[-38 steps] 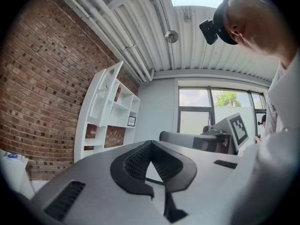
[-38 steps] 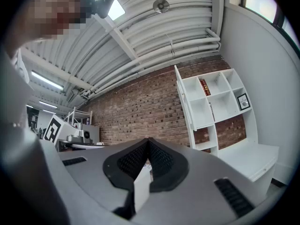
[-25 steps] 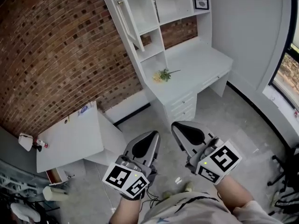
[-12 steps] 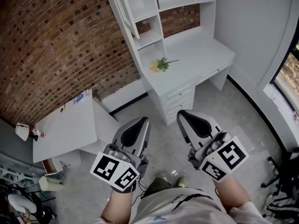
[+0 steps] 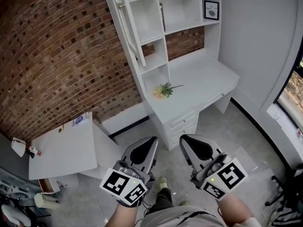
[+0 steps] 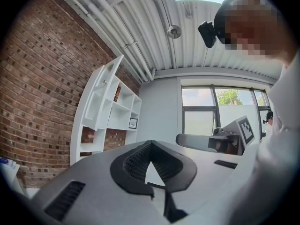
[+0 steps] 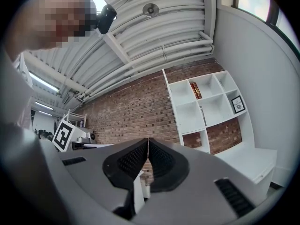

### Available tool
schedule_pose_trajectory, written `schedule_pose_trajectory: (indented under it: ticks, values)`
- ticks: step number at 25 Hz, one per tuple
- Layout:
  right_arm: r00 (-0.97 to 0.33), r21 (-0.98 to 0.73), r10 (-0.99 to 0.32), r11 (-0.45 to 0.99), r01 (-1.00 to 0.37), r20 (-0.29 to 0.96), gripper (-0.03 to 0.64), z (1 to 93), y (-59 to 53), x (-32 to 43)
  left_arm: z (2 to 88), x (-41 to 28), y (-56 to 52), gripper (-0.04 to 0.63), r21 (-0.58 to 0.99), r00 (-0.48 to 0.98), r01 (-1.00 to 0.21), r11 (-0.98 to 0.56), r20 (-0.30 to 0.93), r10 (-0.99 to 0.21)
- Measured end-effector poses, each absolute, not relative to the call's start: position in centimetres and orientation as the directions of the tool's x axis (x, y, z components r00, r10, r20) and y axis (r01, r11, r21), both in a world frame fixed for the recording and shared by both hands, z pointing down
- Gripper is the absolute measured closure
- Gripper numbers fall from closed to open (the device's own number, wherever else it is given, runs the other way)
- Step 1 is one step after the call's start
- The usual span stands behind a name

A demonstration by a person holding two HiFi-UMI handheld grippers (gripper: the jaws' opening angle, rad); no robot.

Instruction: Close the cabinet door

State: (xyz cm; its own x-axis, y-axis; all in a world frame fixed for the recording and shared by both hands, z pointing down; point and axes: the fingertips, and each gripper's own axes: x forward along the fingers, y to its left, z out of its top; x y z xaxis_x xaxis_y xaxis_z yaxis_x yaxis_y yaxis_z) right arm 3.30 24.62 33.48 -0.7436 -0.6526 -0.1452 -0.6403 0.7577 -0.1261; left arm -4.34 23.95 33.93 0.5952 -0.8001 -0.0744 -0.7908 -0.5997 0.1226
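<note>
- Both grippers are empty with jaws pressed together. The left gripper (image 5: 152,141) and right gripper (image 5: 183,140) sit side by side low in the head view, aimed at the furniture. Each gripper's own view shows the tips meeting with nothing between.
- Tall white wooden shelf unit (image 5: 165,27) stands over a white desk with drawers (image 5: 199,79), against a red brick wall (image 5: 57,56).
- White flat cabinet door (image 5: 127,22) is at the unit's upper left. It is swung well out from its frame and seen nearly edge-on from the head camera.
- Both grippers are well apart from the door, no contact.
- Progress: nothing done yet, looks like the approach phase. Left to do: get to the unit, reach up, push the door flush.
- Small yellow-green flower sprig (image 5: 163,90) lies on the desk, not in the way.
</note>
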Motion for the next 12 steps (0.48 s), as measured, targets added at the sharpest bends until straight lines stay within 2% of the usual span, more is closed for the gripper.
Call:
schedule_pose_trajectory:
  ticks: [12]
  values:
    - [-0.72, -0.101, -0.681, 0.732, -0.674, -0.13, 0.598, 33.0, 11.2, -4.6, 30.5, -11.6, 8.8, 0.584, 0.046, 0.64, -0.758, -0.651, -0.139, -0.755]
